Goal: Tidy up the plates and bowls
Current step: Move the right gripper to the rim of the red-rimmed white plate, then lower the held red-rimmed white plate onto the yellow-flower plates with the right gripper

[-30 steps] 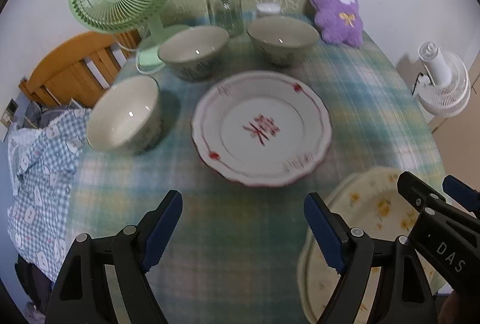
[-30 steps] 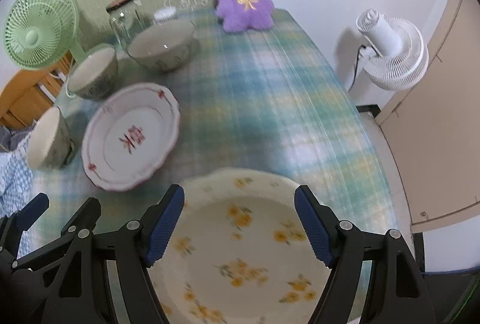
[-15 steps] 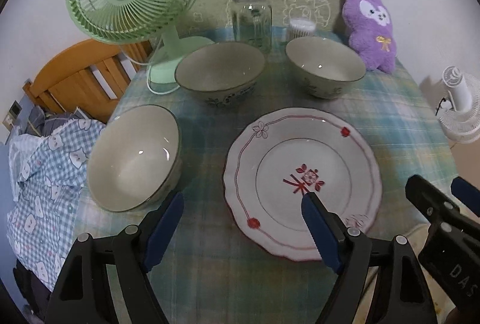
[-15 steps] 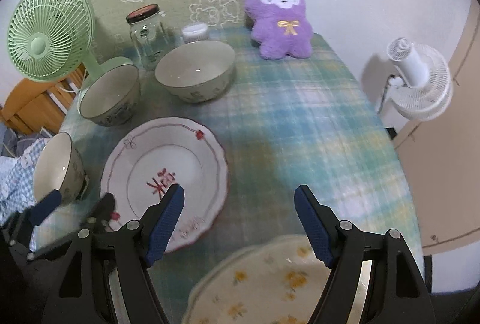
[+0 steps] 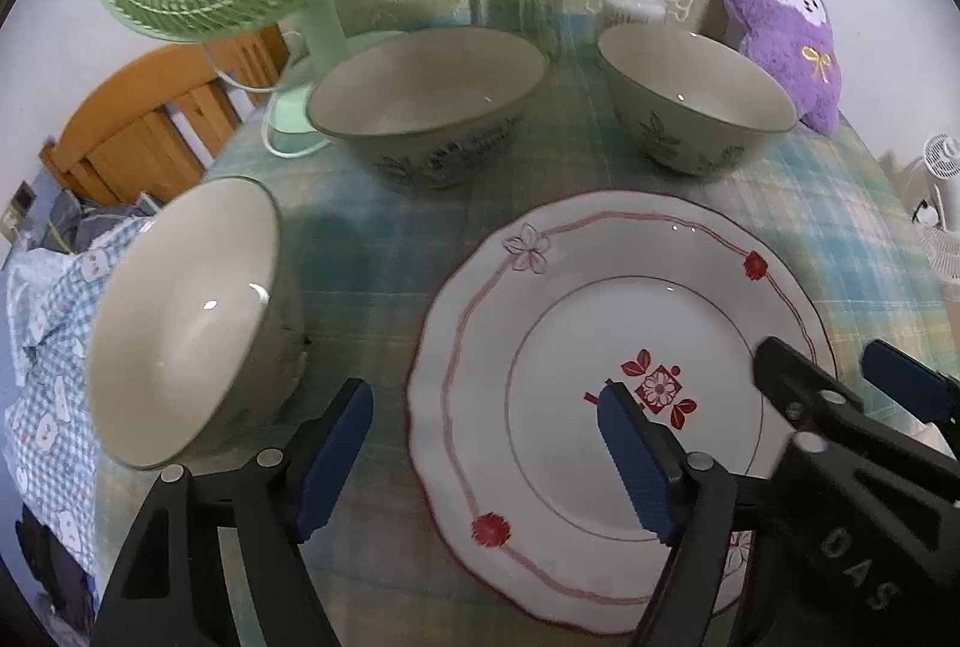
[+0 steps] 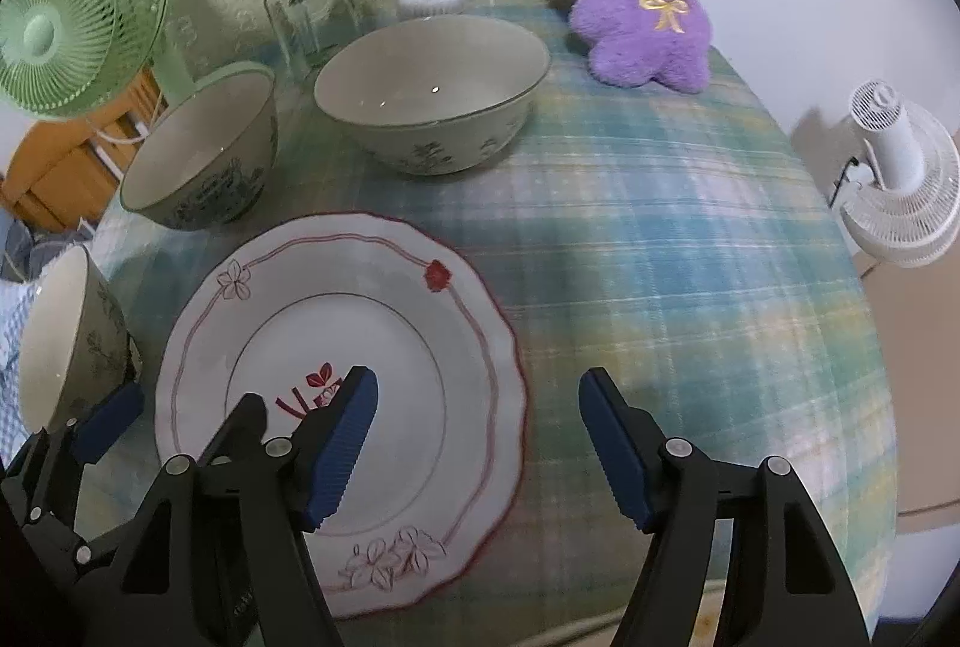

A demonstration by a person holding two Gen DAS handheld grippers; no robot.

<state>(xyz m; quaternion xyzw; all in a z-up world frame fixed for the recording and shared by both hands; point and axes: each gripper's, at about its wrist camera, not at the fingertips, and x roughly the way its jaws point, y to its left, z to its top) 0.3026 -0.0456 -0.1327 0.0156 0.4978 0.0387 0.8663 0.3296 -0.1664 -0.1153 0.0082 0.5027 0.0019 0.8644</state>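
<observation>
Left gripper (image 5: 483, 452) jaws closing, nothing held, straddling round white red-trimmed plate (image 5: 570, 299) rim, right gripper (image 6: 480, 443) jaws closing, empty, cream ceramic bowl (image 5: 180, 317) at nine o'clock

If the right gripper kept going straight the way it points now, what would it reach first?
Most likely the right rim of the red-patterned plate: the right gripper, its jaws closing with nothing between them, straddles that edge. Depth is unclear, so it might land on the plaid tablecloth just beside it.
</observation>
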